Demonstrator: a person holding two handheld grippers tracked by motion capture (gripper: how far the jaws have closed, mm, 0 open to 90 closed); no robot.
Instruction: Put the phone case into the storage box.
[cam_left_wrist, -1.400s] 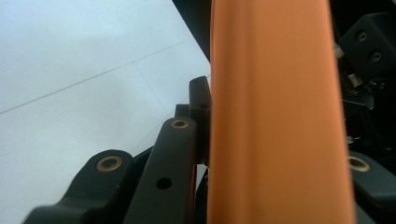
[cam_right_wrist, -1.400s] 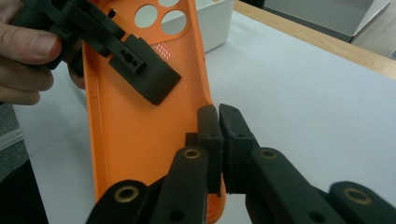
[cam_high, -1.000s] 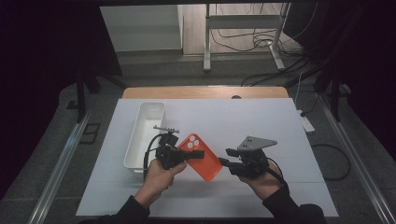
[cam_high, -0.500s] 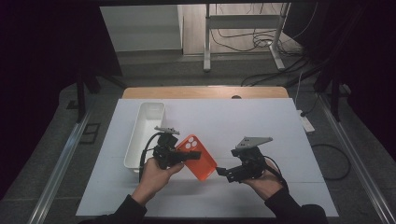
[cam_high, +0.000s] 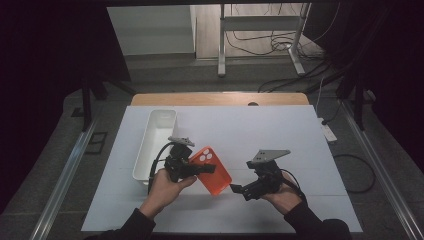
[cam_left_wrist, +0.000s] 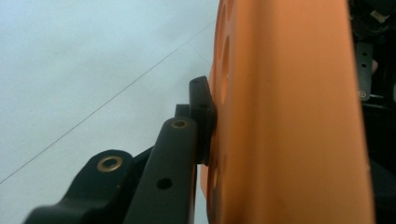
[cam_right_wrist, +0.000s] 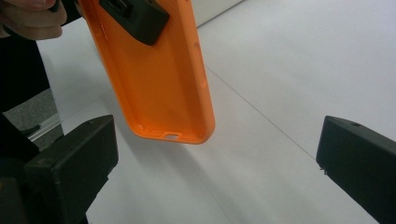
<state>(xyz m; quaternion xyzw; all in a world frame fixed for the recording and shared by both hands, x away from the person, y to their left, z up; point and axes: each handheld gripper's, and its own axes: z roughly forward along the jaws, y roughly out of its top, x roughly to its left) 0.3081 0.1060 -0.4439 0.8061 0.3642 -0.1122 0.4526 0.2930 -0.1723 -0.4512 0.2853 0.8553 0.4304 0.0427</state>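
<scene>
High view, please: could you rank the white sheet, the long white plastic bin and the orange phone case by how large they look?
1. White sheet covering the table, clearly largest.
2. Long white plastic bin.
3. Orange phone case, tilted and partly hidden by the left hand-held gripper, so it may look smaller.

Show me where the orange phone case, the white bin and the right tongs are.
orange phone case (cam_high: 212, 173), high view, middle of its back.
white bin (cam_high: 148, 148), high view, left wall's rim.
right tongs (cam_right_wrist: 217, 175), right gripper view, gap midway between its open tips.
</scene>
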